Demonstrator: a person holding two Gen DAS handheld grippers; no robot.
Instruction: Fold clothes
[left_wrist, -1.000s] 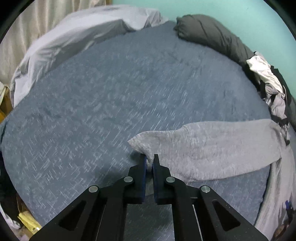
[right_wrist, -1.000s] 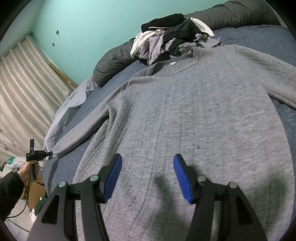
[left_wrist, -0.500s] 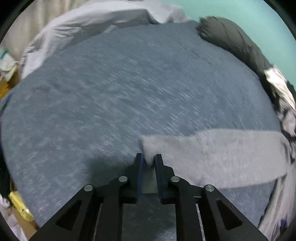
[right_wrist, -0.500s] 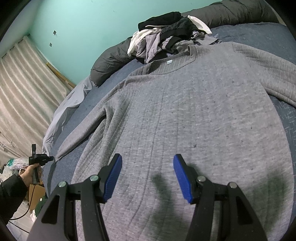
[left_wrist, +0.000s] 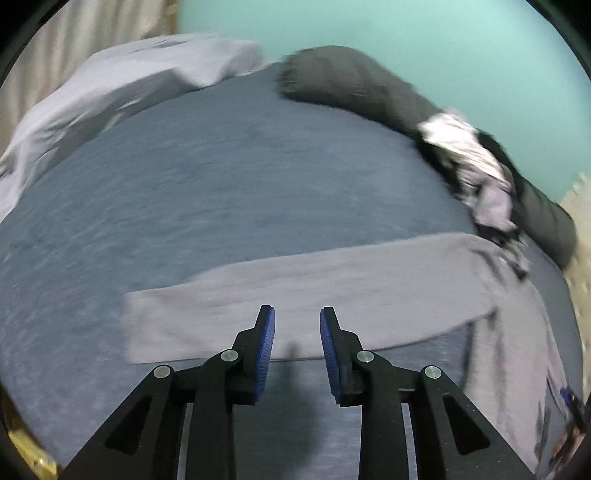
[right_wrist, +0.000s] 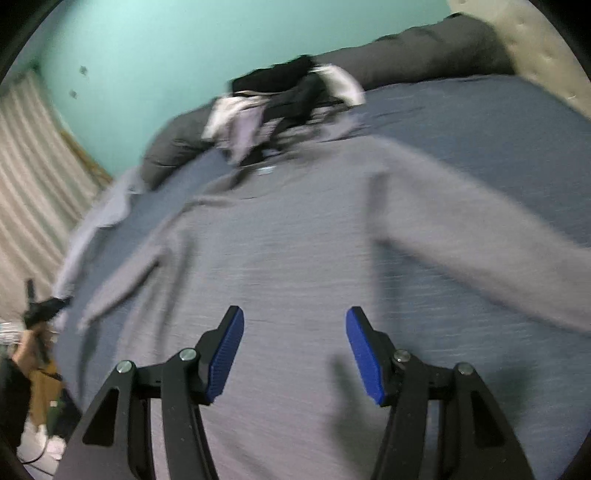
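While spread flat — sweater (right_wrist: 295, 258), gripper (left_wrist: 297, 332) empty.

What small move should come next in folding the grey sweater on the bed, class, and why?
Probably bring the left tongs down to close on the sleeve and carry it across the grey sweater. Both tongs stand open and hold nothing, and the sweater lies flat on the bed with that sleeve stretched straight out sideways, so nothing is folded yet. The right tongs hover over the body.
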